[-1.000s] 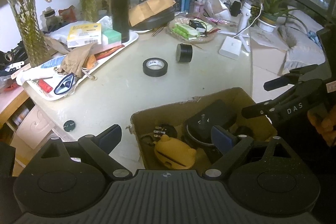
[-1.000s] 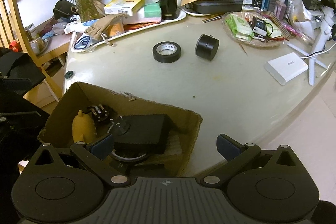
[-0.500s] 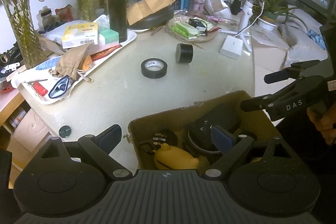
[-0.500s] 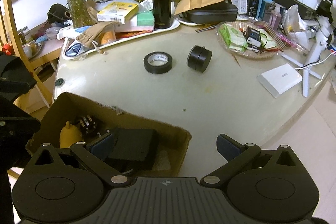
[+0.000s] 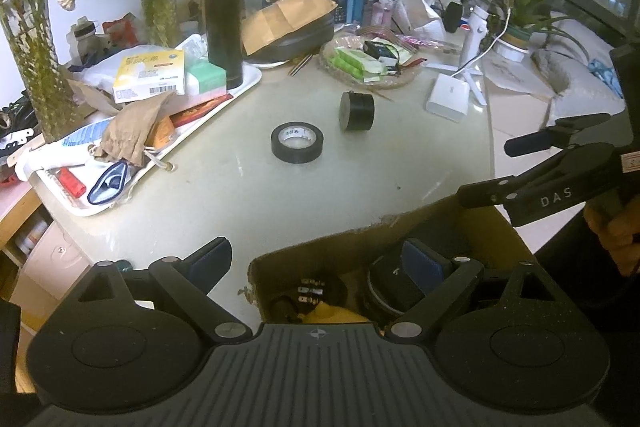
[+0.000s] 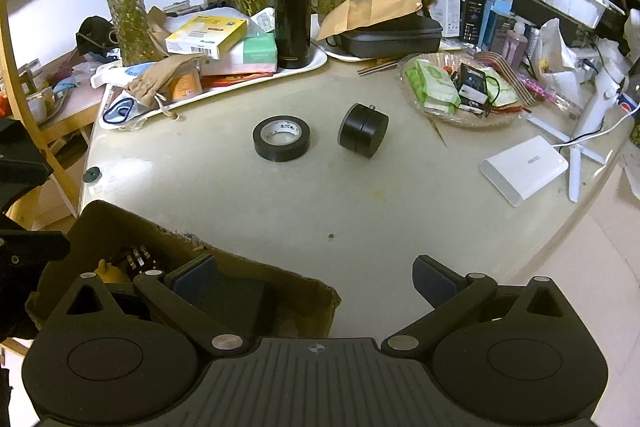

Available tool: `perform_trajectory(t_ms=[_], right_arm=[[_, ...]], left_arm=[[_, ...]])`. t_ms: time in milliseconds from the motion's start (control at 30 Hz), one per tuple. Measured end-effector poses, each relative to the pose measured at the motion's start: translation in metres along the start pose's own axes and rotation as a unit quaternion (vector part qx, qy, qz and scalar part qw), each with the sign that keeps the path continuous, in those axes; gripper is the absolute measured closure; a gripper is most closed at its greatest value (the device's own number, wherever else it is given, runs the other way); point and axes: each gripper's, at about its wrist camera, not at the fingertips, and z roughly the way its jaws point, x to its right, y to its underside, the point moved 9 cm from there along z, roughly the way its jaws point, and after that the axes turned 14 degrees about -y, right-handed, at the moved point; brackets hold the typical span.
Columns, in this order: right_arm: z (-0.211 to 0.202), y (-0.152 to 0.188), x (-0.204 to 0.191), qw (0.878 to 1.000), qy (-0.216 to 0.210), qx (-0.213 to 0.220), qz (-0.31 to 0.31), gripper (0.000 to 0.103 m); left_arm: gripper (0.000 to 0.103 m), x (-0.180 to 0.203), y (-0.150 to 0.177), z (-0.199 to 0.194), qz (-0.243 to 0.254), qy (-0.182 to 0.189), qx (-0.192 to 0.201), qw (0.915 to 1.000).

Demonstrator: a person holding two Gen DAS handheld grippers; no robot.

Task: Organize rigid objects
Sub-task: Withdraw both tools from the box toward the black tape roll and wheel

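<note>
A roll of black tape (image 5: 297,141) (image 6: 282,137) lies flat mid-table. A black cylinder (image 5: 356,111) (image 6: 363,130) lies on its side just right of it. A brown cardboard box (image 5: 352,239) (image 6: 256,269) sits at the near table edge and holds a yellow toy (image 5: 336,313), a black block (image 6: 240,301) and other dark items. My left gripper (image 5: 318,259) is open and empty over the box's near left corner. My right gripper (image 6: 316,277) is open and empty over the box's right edge; it also shows at the right of the left wrist view (image 5: 516,167).
A white tray (image 6: 320,61) with a black flask (image 6: 292,5), boxes and a brown pouch stands at the back left. A glass dish of packets (image 6: 460,91), a white power bank (image 6: 524,169), a black case (image 6: 394,37) and plant vases crowd the back and right.
Both grippers have pulled back toward me and away from the box; the box contents now sit lower and are partly hidden by the gripper bodies. Nothing on the table moved.
</note>
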Motion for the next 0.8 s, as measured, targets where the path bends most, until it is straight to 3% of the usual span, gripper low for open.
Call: perform_trajectory(t_ms=[300, 800], right_arm=[[0.010, -0.014, 0.011, 1.000, -0.002, 0.004, 0.012, 0.000], [0.025, -0.043, 0.034, 1.000, -0.005, 0.000, 0.029, 0.000]], left_arm=[[0.010, -0.002, -0.011, 0.015, -0.009, 0.001, 0.001, 1.0000], [0.010, 0.000, -0.047, 0.030, -0.006, 0.016, 0.036, 0.9992]])
